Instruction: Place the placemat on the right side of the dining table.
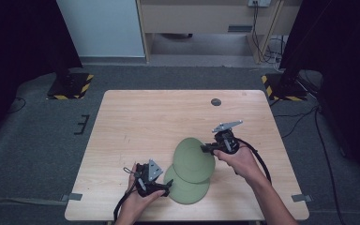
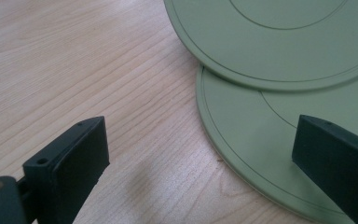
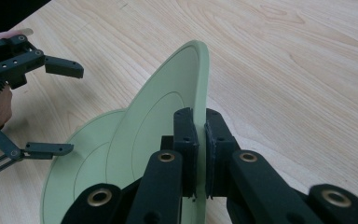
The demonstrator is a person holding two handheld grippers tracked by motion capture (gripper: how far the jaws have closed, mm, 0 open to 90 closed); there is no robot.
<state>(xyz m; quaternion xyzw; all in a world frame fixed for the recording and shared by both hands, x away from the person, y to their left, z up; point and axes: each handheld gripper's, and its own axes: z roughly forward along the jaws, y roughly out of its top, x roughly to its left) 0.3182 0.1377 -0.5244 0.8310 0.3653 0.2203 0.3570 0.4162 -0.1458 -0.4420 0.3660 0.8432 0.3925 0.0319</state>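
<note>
- My left gripper [image 1: 168, 183] sits at the near left of the table [image 1: 136, 117], jaws spread wide, just beside the lower plate [image 2: 242, 140].
- The lower plate lies flat on the table.
- The upper plate [image 1: 193, 160] is tilted, overlapping the lower one.
- My right gripper [image 3: 200, 140] pinches its rim.

Two pale green round plates sit near the front edge of a light wooden table [image 1: 136, 117], right of centre. The upper plate [image 1: 193, 159] is tilted, its right rim clamped between the jaws of the right gripper [image 1: 207, 148], its lower edge overlapping the lower plate [image 1: 187, 190], which lies flat on the wood. Each shows a faint concentric ring.
</note>
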